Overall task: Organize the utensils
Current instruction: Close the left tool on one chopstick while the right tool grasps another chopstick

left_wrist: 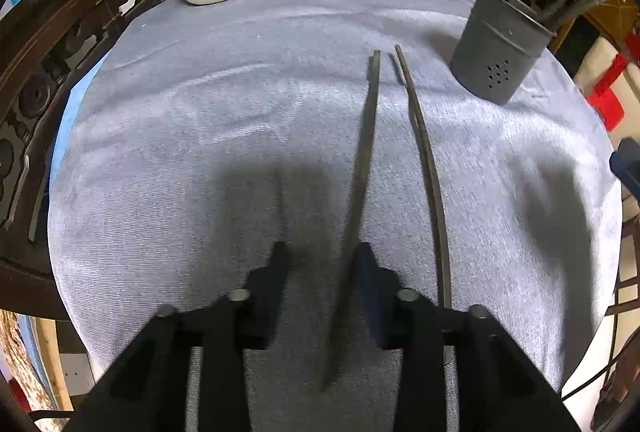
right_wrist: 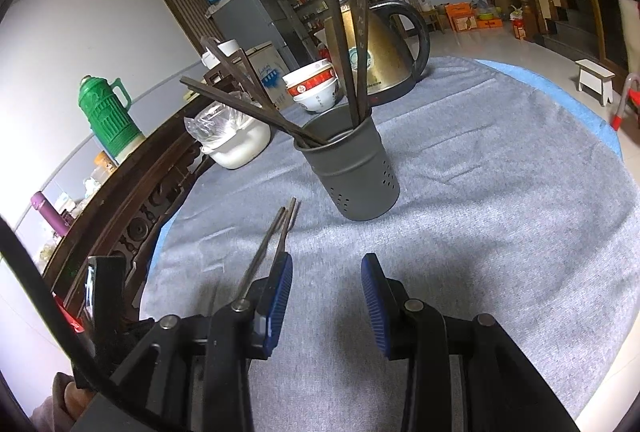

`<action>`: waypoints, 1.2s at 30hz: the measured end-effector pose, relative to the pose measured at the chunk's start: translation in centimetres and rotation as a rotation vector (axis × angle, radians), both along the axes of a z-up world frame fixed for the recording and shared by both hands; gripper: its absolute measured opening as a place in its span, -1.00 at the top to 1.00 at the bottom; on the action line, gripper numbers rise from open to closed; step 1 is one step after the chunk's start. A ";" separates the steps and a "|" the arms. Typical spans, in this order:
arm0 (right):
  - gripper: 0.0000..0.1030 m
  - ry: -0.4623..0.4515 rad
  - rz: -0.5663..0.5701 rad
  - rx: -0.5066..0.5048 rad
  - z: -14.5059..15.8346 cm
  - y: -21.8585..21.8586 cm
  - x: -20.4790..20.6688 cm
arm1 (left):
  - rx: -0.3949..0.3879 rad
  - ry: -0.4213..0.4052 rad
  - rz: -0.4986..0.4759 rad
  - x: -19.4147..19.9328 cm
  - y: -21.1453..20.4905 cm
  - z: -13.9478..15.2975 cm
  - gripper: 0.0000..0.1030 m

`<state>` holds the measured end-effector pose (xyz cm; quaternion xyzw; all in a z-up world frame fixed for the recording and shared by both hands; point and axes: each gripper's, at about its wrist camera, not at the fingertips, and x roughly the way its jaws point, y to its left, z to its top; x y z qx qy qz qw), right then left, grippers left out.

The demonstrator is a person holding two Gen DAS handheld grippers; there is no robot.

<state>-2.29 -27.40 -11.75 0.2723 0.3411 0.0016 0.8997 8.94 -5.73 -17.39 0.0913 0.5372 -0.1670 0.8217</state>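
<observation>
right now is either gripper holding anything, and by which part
Nothing gripped: the left gripper straddles one chopstick near its close end, jaws not pressing it from both sides; the right gripper is open and empty.

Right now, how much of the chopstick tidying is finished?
Several chopsticks already stand in the grey holder. Two loose chopsticks are still on the cloth. One of them lies between the fingers of the left gripper, which do not visibly press it. The right gripper is open and empty. Both loose ones still need putting in.
</observation>
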 end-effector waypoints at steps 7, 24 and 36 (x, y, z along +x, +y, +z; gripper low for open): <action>0.23 0.086 0.058 -0.014 -0.8 1.4 1.5 | -0.089 0.045 0.067 0.5 2.5 0.3 0.89; 0.24 0.355 0.253 -0.090 -4.8 9.8 10.4 | -0.204 0.084 0.064 0.3 6.6 1.4 0.63; 0.81 0.385 0.271 -0.160 -5.6 9.5 9.5 | -0.183 0.113 0.033 0.7 5.0 0.9 0.63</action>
